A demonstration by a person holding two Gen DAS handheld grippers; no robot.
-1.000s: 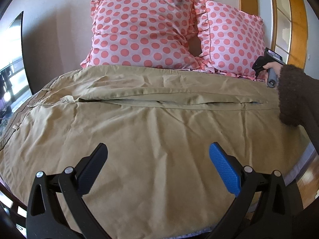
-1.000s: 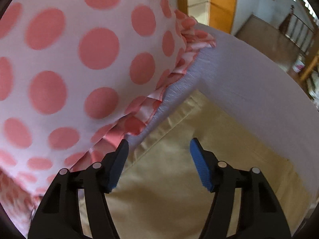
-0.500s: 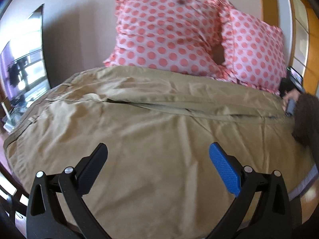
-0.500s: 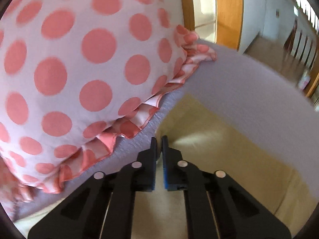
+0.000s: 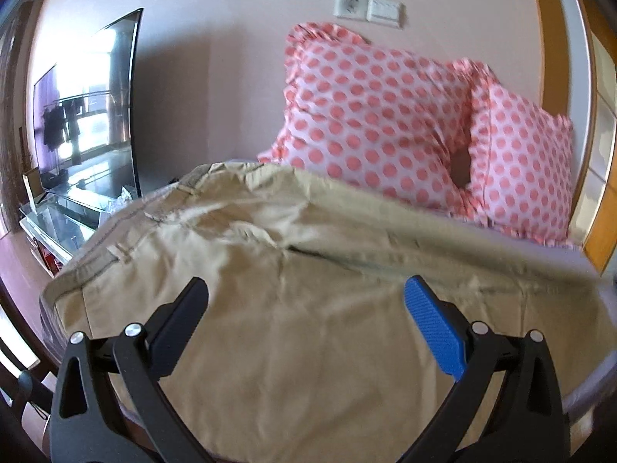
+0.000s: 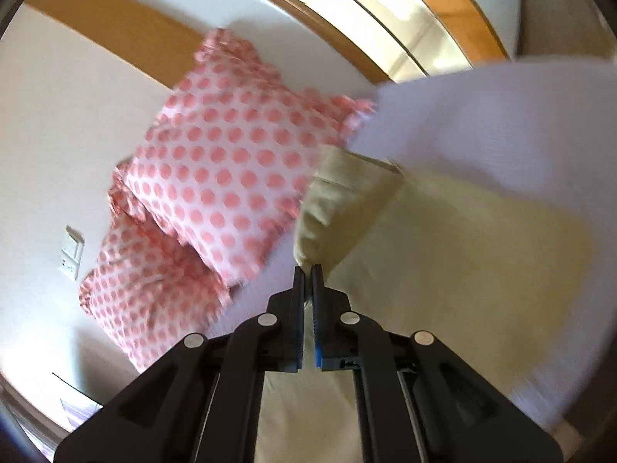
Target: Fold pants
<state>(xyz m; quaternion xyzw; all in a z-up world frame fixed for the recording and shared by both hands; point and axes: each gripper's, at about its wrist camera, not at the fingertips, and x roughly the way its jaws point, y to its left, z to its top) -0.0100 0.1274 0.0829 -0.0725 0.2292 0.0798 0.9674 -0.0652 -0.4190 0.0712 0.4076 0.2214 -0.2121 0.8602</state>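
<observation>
Khaki pants (image 5: 308,308) lie spread over the bed, waistband at the left, legs running right. My left gripper (image 5: 308,305) is open and empty, hovering over the near leg. My right gripper (image 6: 307,270) is shut on the hem of the far pant leg (image 6: 339,208) and holds it lifted off the bed; the cloth hangs folded from the jaws. In the left wrist view the far leg's edge is raised and blurred. The rest of the pants (image 6: 462,254) lies flat below.
Two pink polka-dot pillows (image 5: 378,123) (image 6: 223,169) lean on the wall at the head of the bed. A lavender bed sheet (image 6: 501,115) shows around the pants. A TV (image 5: 88,115) on a glass stand stands left. A wooden door frame (image 5: 601,216) is right.
My right gripper closed on the far leg's hem and lifted it away from the pillow. The left gripper swung left, staying open over the pants.
</observation>
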